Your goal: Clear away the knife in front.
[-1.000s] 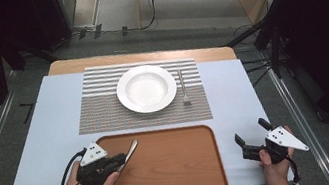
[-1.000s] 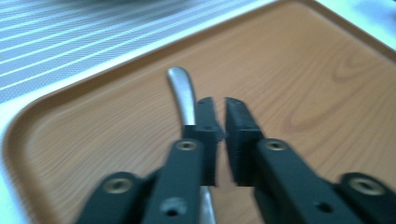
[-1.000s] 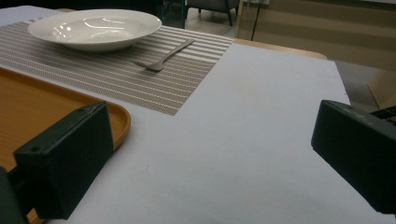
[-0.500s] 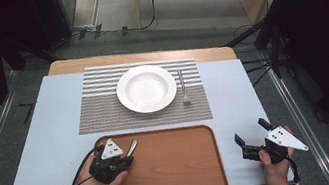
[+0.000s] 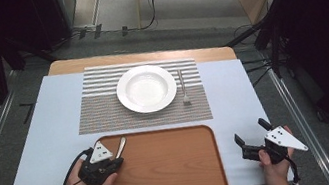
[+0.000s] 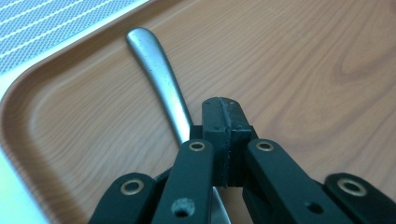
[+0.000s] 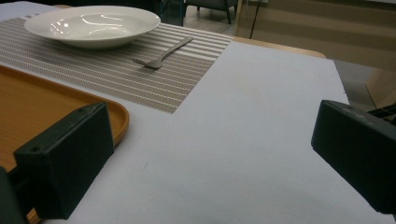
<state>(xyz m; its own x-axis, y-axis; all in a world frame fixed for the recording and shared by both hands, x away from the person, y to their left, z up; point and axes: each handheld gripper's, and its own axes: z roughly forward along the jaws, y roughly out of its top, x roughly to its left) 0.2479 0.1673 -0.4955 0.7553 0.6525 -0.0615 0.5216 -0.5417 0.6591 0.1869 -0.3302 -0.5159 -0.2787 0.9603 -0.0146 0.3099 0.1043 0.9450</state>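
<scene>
A metal utensil (image 5: 121,148) lies in the far left corner of the brown tray (image 5: 166,178); its handle (image 6: 156,65) is what I see of it. My left gripper (image 5: 116,160) sits over that corner with its pads pressed together, shut. In the left gripper view the handle runs under the left gripper (image 6: 220,107) and past its left side, and nothing shows between the pads. My right gripper (image 5: 250,130) rests on the white table right of the tray, its jaws wide apart and empty. In the right gripper view the right gripper (image 7: 210,154) faces bare table.
A white plate (image 5: 146,88) sits on a striped placemat (image 5: 100,113) at the back, with a fork (image 5: 184,89) to its right. The plate (image 7: 93,23) and fork (image 7: 161,58) lie ahead of the right gripper. The table's front edge is close to both hands.
The left gripper has swung from the tray's left edge in over its far corner, onto the utensil's handle, and the handle has shifted slightly left. The right gripper has kept still.
</scene>
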